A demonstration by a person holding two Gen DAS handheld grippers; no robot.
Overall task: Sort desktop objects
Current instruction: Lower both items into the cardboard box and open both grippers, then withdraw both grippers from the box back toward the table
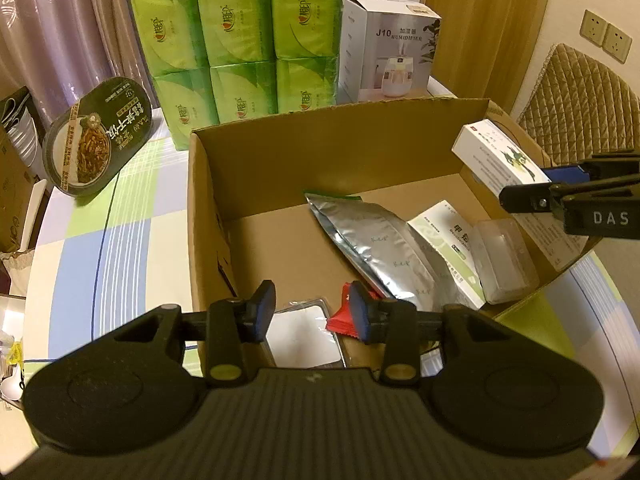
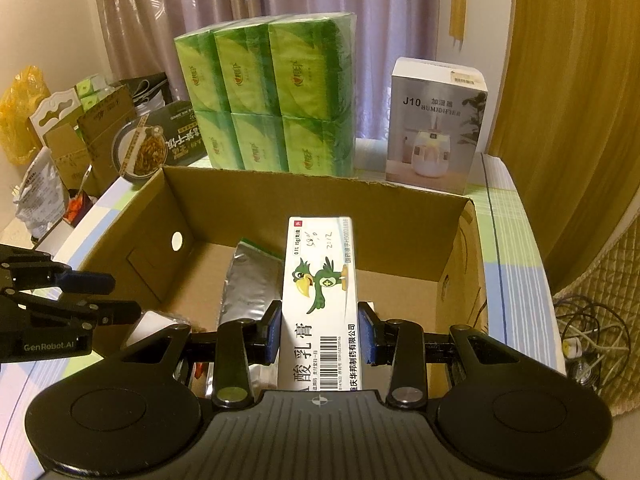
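The right gripper (image 2: pixel 319 330) is clamped on a white ointment box (image 2: pixel 320 300), held above the cardboard box (image 2: pixel 460 248). At nine o'clock the left gripper (image 1: pixel 310 312) hangs with jaws apart over red sachets (image 1: pixel 340 320). Green tissue packs (image 2: pixel 272 100) stand at twelve o'clock on the checked tablecloth (image 1: pixel 100 240).

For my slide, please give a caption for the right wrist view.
Right gripper holds a white ointment box above the open cardboard box.
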